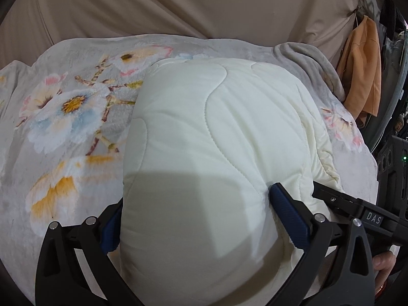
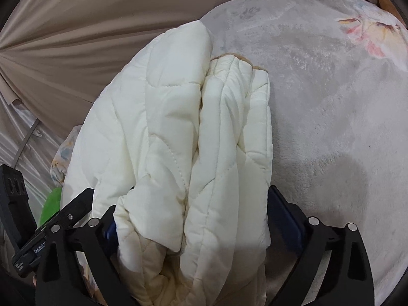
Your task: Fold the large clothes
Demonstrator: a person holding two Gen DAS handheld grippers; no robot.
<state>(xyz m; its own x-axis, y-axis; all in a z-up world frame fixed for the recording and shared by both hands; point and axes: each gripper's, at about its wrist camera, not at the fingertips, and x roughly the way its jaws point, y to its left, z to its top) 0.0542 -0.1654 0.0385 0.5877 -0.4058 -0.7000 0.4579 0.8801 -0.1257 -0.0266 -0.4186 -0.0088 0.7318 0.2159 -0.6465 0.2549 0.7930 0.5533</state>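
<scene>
Pinching the cream quilted jacket – both grippers – over floral blanket, beige curtain behind

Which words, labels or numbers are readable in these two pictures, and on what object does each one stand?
"DAS": white letters on the black body of the right hand-held gripper, seen in the left wrist view.
Small white label on the left hand-held gripper's body, in the right wrist view: too blurred to read.

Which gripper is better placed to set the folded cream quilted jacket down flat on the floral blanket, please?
Probably the left. The left gripper spans one smooth folded panel of the cream quilted jacket, lying over the grey floral fleece blanket. The right gripper clamps several bunched layers, standing edge-up.
</scene>
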